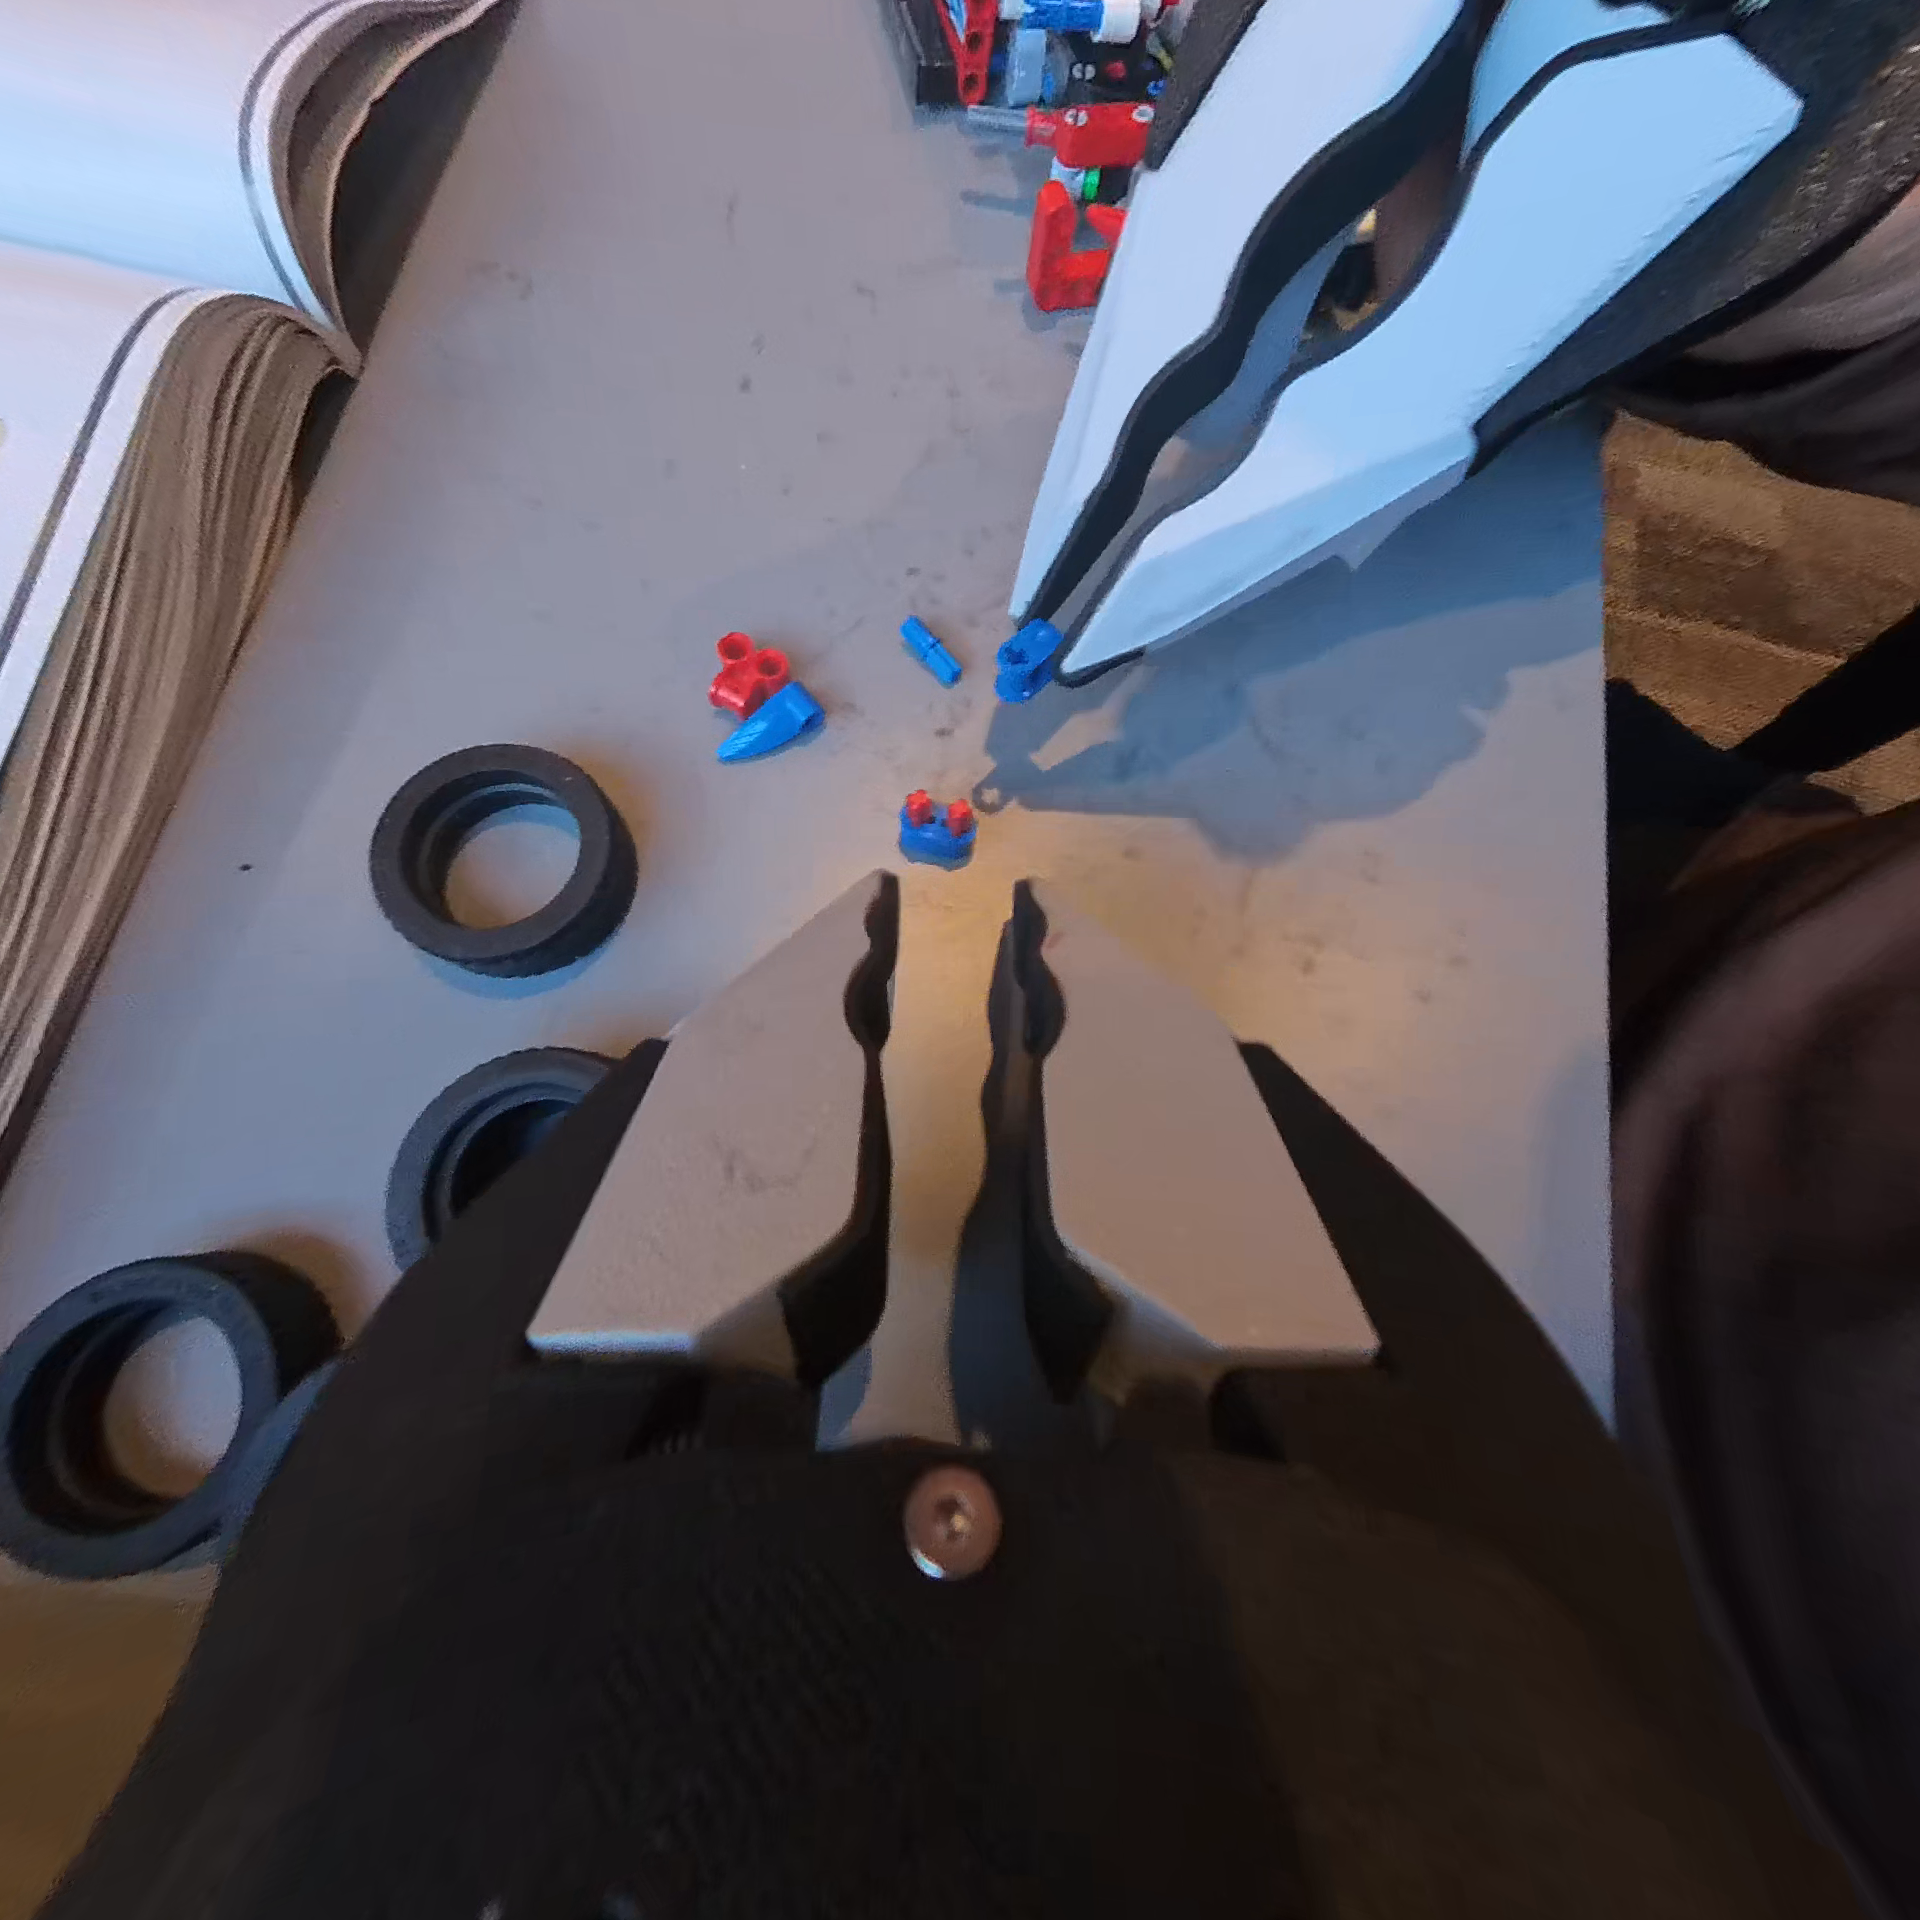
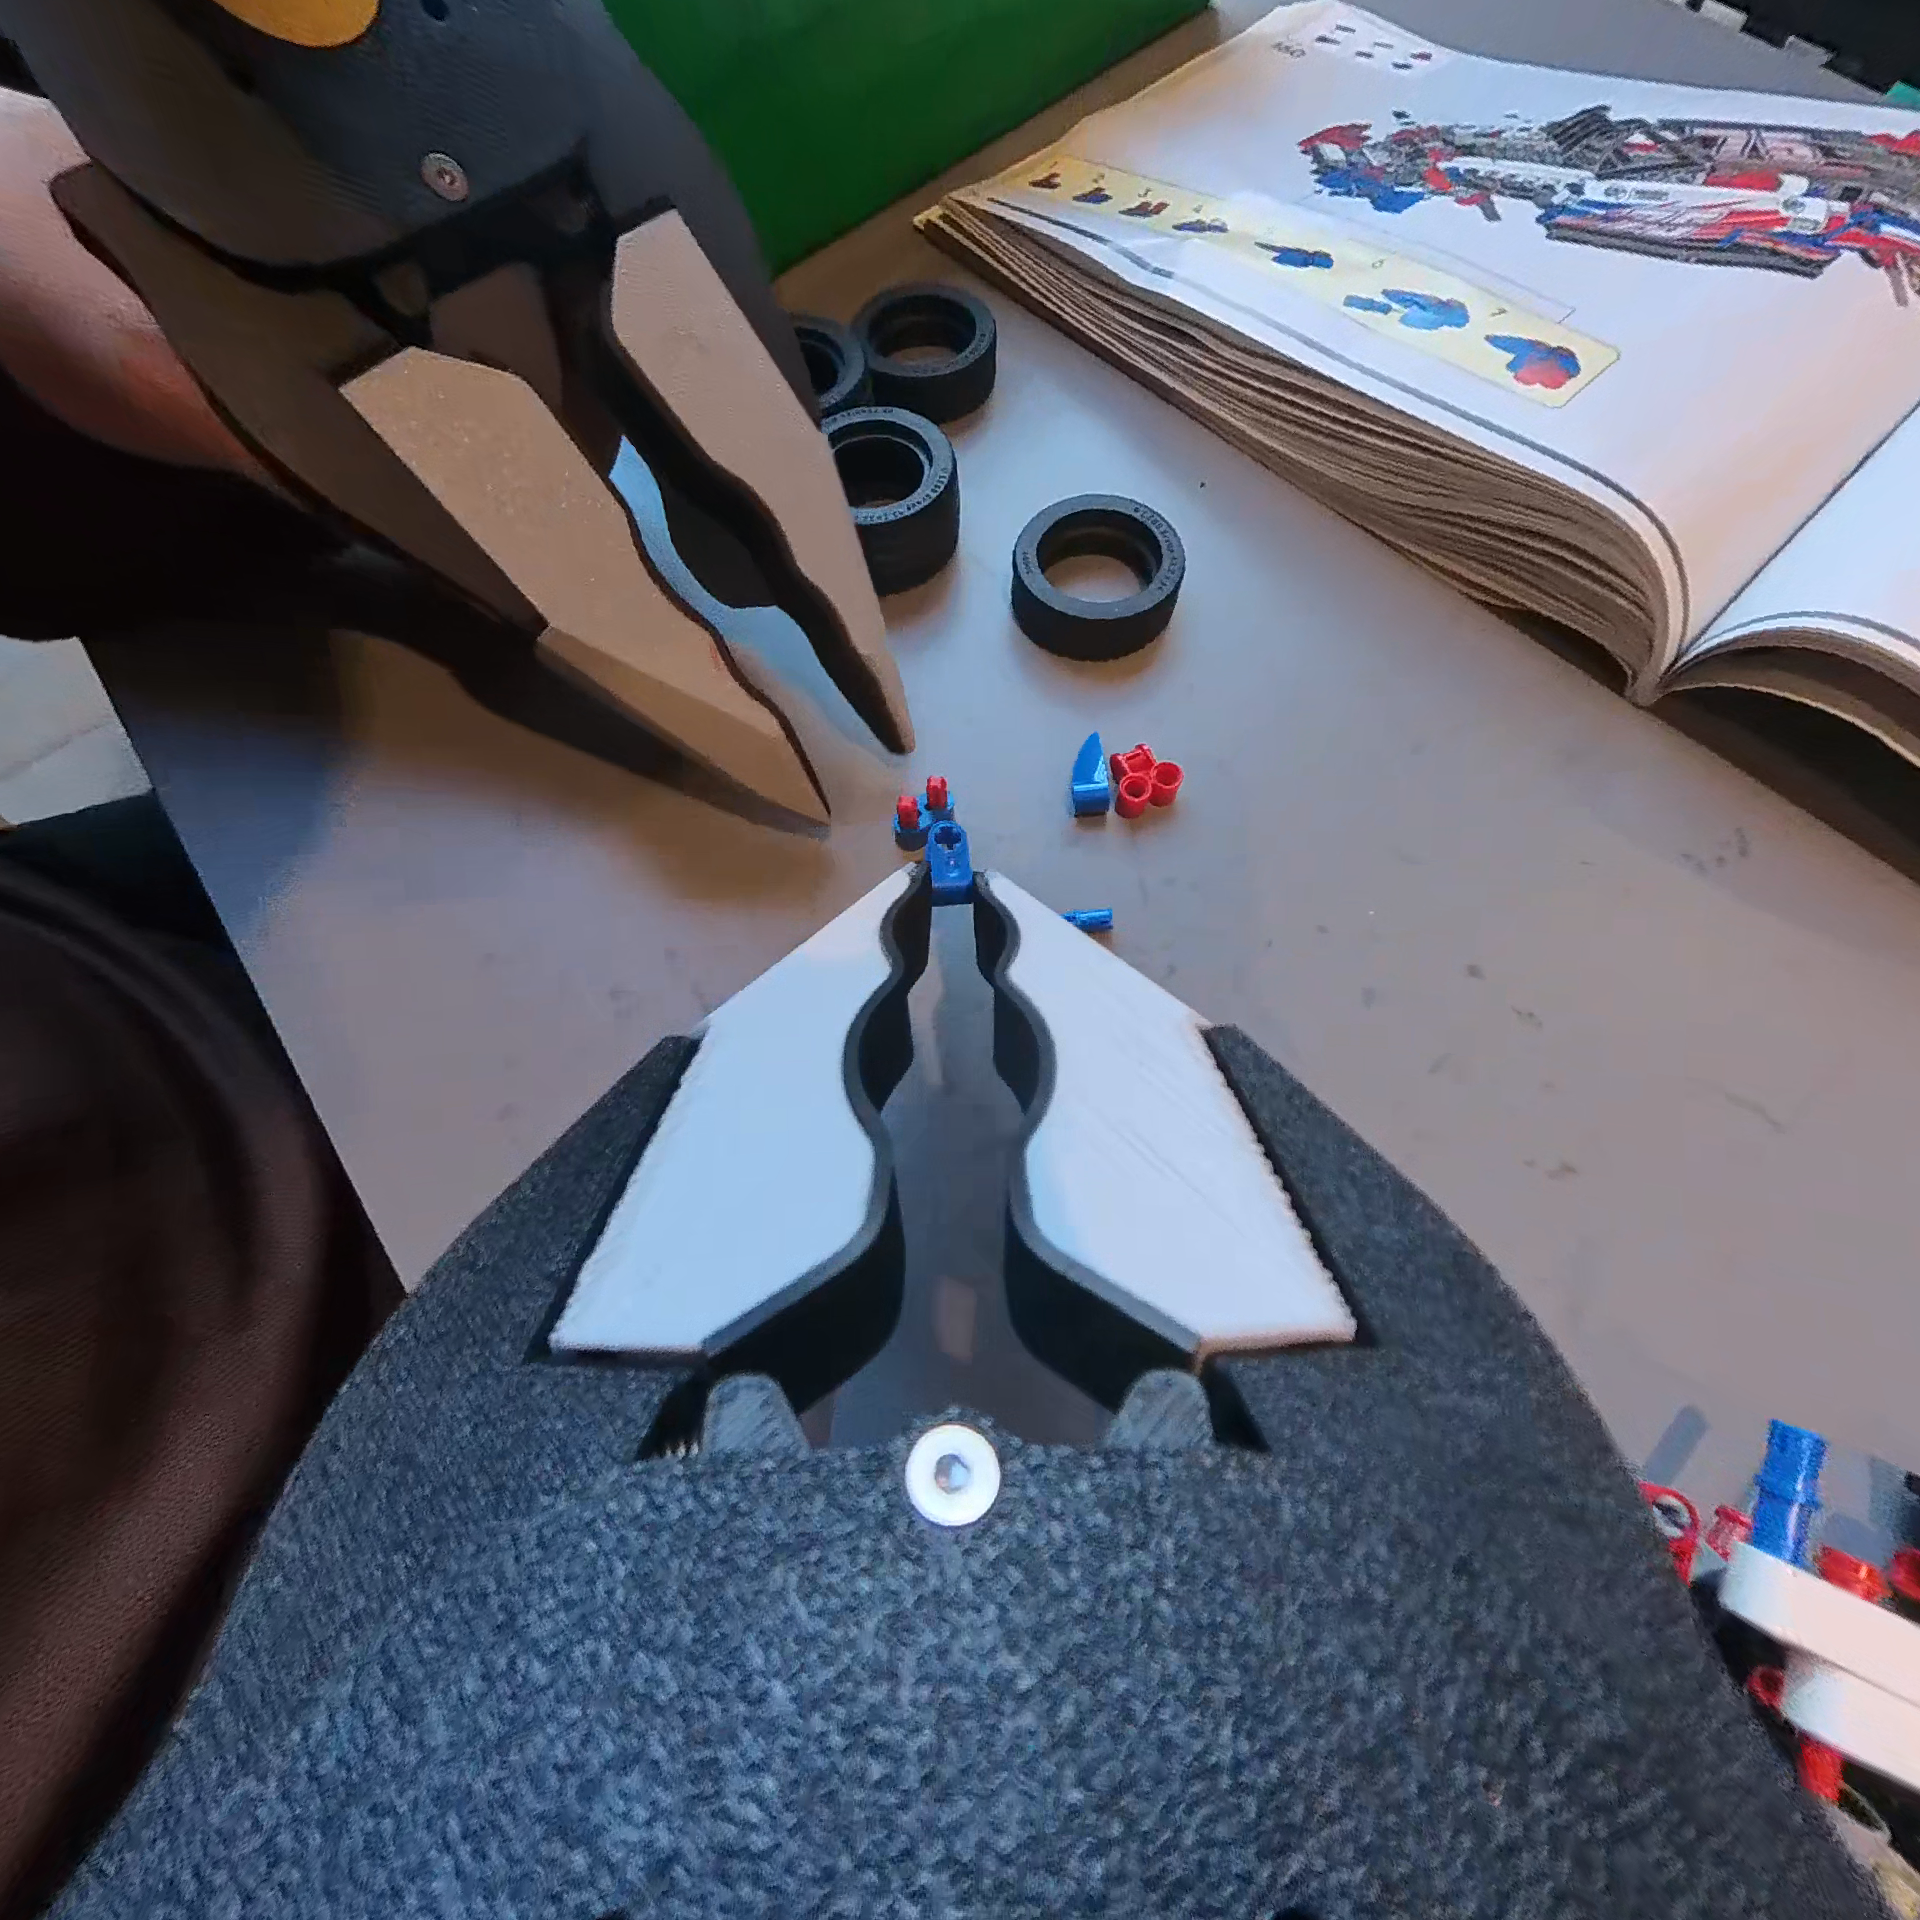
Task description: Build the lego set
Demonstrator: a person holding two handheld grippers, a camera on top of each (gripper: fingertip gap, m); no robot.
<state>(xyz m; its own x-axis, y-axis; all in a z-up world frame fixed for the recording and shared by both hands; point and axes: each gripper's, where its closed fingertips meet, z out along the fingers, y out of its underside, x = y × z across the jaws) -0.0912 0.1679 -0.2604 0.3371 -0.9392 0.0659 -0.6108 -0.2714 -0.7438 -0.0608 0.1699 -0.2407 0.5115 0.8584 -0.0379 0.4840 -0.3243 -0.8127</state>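
Little legible. Open manual (image 2: 1455, 343): printed step nos. in a yellow strip on its left page, plus a page no. at that page's top corner, too blurred to make out. Tyre (image 2: 1099, 577) nearest manual: raised sidewall lettering, too small to make out.

The right gripper (image 2: 949, 881) pinches a small blue connector (image 2: 948, 858) at its fingertips just above the grey table (image 2: 1455, 987), directly in front of a blue piece with two red pins (image 2: 921, 808), while the left gripper (image 2: 871, 777), fingers apart, hovers just left of that piece.
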